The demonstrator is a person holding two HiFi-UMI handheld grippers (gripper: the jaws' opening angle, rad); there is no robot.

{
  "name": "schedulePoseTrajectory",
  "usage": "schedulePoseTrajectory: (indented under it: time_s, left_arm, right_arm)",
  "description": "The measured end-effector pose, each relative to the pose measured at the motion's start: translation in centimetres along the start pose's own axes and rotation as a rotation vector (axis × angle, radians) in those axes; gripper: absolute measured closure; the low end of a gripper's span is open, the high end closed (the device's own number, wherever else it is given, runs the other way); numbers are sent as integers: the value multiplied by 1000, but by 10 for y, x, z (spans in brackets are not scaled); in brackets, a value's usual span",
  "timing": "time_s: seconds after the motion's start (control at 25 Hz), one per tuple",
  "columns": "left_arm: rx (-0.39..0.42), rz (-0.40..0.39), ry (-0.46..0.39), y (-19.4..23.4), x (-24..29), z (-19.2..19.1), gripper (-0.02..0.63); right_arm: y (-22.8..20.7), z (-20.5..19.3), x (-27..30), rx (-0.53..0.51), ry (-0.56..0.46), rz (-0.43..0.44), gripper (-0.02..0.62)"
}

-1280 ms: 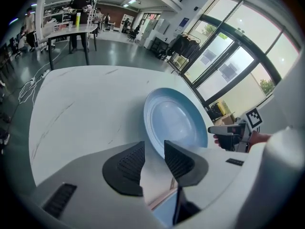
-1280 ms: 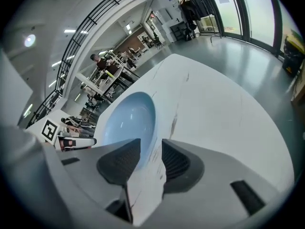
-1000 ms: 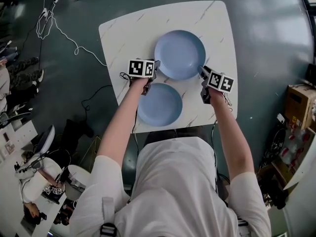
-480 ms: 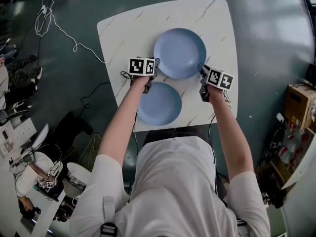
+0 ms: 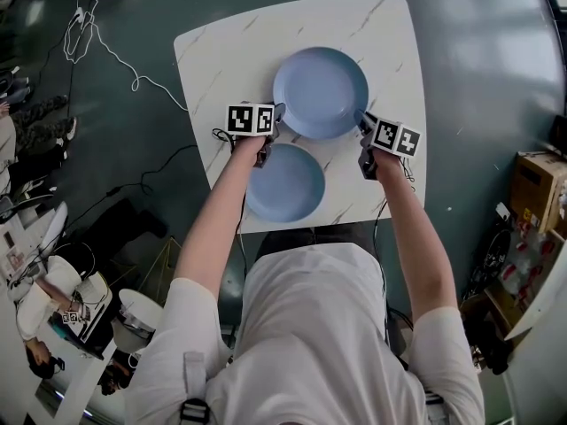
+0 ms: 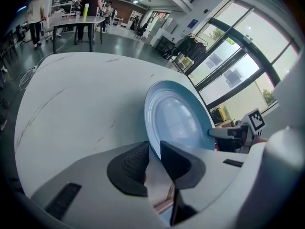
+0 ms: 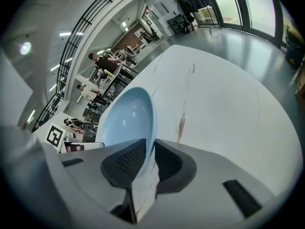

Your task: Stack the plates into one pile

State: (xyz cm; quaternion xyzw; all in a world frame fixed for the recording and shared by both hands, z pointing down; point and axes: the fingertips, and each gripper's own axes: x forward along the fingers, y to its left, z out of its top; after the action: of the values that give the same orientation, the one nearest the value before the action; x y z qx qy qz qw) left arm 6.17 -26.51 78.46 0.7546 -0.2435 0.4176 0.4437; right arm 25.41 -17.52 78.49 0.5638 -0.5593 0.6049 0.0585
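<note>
The large plate (image 5: 320, 92) sits on the far half of the white marble-patterned table (image 5: 217, 56), and both grippers have it by the rim. The left gripper (image 5: 278, 120) is at the plate's left edge. In its own view the rim runs straight in between the two dark ribbed pads, which have just been closing and now clench it. The right gripper (image 5: 361, 124) is at the opposite edge (each gripper's marker cube shows in the other's view, across the plate). Its jaws have just been closing too, and its view shows the thin blue rim pinched between the pads. Whether the plate has left the tabletop cannot be told. The small plate (image 5: 285, 181), the same pale blue, lies flat on the near part of the table, just beside the large one and below the left gripper in the head view, partly under the person's left forearm. Nothing grips it. A white cable (image 5: 115, 60) trails over the dark floor left of the table.
</note>
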Motion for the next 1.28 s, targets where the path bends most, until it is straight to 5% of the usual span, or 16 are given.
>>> schedulePoseTrajectory:
  time_s: [0.68, 1.28]
  left_arm:
    - [-29, -17, -88, -3, -67, -24, 525]
    - [-91, -15, -151, 3, -134, -115, 525]
  right_arm:
    - [51, -27, -28, -129, 52, 6, 518]
    - [93, -120, -59, -209, 118, -10, 514]
